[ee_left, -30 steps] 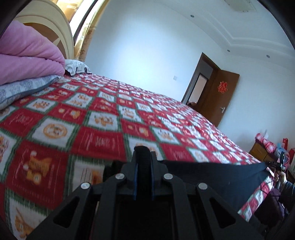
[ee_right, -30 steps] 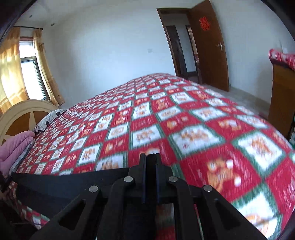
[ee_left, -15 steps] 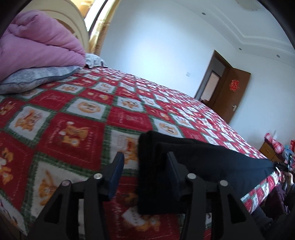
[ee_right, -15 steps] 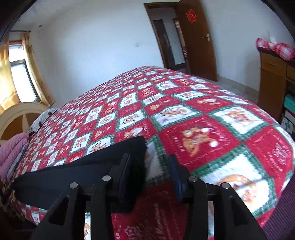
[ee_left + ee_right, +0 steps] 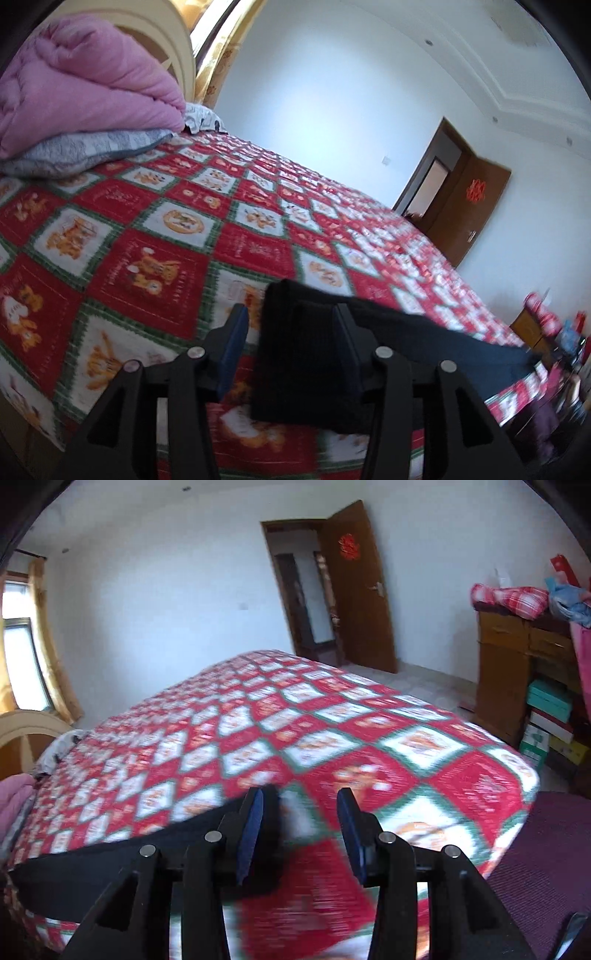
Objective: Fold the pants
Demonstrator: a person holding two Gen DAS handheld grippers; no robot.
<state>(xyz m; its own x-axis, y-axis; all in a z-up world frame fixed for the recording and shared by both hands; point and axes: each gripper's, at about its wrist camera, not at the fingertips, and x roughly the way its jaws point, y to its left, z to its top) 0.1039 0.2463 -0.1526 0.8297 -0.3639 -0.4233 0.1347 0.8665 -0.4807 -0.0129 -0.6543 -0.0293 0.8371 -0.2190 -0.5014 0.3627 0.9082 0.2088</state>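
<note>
Dark, folded pants (image 5: 424, 343) lie as a long strip across the near edge of the red patterned bedspread (image 5: 155, 266). My left gripper (image 5: 291, 314) is open around one end of the strip, and its left pad stands apart from the cloth. In the right wrist view the pants (image 5: 122, 860) run off to the left. Their other end sits just behind the left finger of my right gripper (image 5: 301, 797). That gripper is open, with only bedspread (image 5: 369, 746) showing between its fingers.
A pink quilt (image 5: 74, 85) on a grey pillow (image 5: 85, 151) lies by the headboard (image 5: 173, 48). A brown door (image 5: 354, 590) stands open at the far wall. A wooden cabinet (image 5: 517, 672) with stacked boxes (image 5: 550, 723) is at the right, and purple fabric (image 5: 546, 853) is near the bed's corner.
Both grippers were shut on the pants' ends and have opened and let go. Both have drawn back, and the pants now lie flat on the bed.
</note>
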